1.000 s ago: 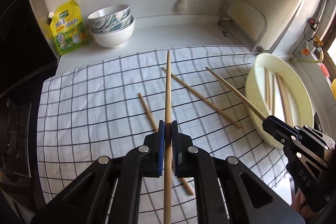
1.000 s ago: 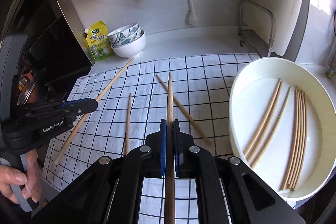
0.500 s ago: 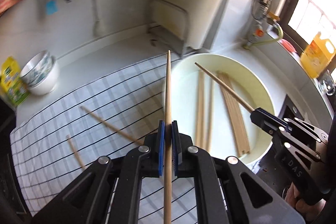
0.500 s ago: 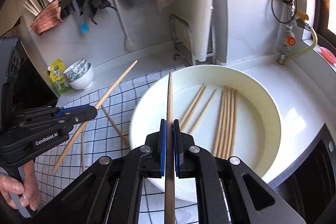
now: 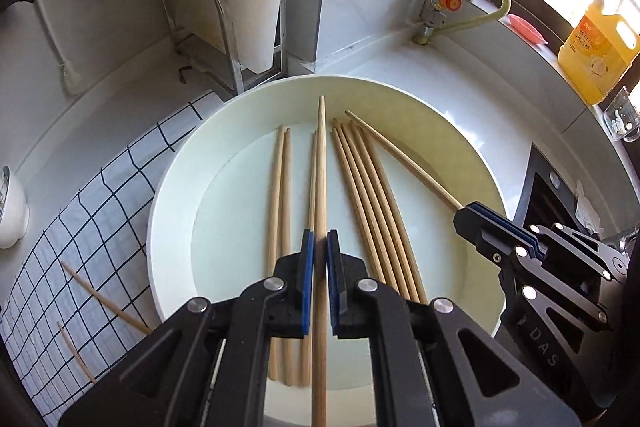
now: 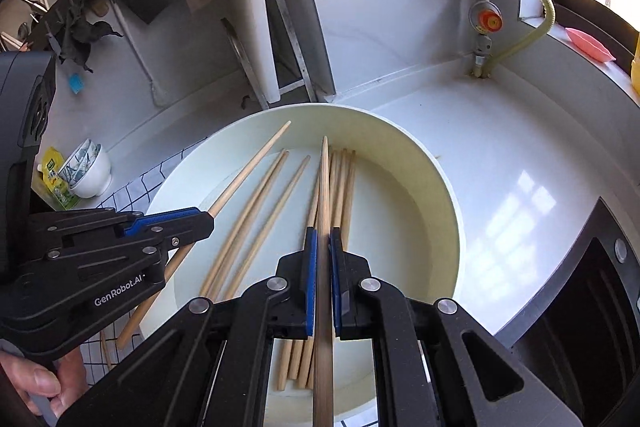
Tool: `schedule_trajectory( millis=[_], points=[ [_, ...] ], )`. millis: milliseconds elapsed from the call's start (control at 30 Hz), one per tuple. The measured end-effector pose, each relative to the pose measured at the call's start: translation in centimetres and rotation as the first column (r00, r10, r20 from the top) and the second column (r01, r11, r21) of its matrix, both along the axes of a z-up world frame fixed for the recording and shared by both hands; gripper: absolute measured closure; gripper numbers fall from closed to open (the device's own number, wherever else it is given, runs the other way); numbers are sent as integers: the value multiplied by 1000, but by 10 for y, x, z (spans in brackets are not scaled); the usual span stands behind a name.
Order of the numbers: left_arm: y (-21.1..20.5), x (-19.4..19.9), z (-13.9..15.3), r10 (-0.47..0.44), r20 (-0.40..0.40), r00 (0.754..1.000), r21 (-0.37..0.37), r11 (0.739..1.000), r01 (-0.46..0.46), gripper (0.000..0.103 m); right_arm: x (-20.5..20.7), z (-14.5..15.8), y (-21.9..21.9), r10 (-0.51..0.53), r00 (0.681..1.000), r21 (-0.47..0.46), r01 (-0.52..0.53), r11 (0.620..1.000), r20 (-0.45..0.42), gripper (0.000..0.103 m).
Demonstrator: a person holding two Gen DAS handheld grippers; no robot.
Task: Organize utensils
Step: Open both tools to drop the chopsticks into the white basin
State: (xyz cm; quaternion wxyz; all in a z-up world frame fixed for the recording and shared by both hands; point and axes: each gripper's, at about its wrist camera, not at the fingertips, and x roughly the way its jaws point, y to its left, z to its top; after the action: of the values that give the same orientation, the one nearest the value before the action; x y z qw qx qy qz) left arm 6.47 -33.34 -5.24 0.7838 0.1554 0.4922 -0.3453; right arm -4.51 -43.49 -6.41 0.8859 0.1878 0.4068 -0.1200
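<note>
Two grippers over dish | left gripper – right gripper | jaws each pinching a chopstick

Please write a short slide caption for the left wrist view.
Left gripper and right gripper each hold a chopstick over the white basin.
</note>
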Motion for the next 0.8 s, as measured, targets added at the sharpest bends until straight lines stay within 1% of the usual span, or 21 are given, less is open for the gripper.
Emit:
schedule_trajectory(
  millis=[133,200,233,267,300,433,500,533,800],
  points=[
    [-3,6,-4,9,-5,1000,12,1000,-9,95,0,-6,-6,-5,1000,35,5,999,1,97],
    [0,8,-3,27,-7,1000,11,1000,-27,83,-1,-7,-9,-11,1000,41,11,999,-3,96],
    [3,9,-1,39,-6,999,2,999,-39,69,-2,-7,-10,-14,1000,47,14,999,-2,95],
    [6,10,1,49,1,999,-4,999,-49,60,-4,-6,-9,-16,1000,50,16,999,-3,90],
    [10,9,4,60,13,998,-8,998,-59,60,-6,-5,-9,-21,1000,46,21,999,-1,85],
    [22,6,13,80,32,996,-7,997,-80,60,-12,0,-7,-27,1000,42,27,999,7,83],
    [30,3,17,93,34,995,-13,996,-93,59,-15,3,-4,-21,1000,40,20,999,8,76],
    [35,2,18,101,32,994,-18,995,-100,58,-16,4,-1,-17,1000,39,16,999,9,75],
    [68,-9,26,140,23,990,-29,990,-140,57,-22,13,27,33,999,24,-33,999,9,74]
  ],
)
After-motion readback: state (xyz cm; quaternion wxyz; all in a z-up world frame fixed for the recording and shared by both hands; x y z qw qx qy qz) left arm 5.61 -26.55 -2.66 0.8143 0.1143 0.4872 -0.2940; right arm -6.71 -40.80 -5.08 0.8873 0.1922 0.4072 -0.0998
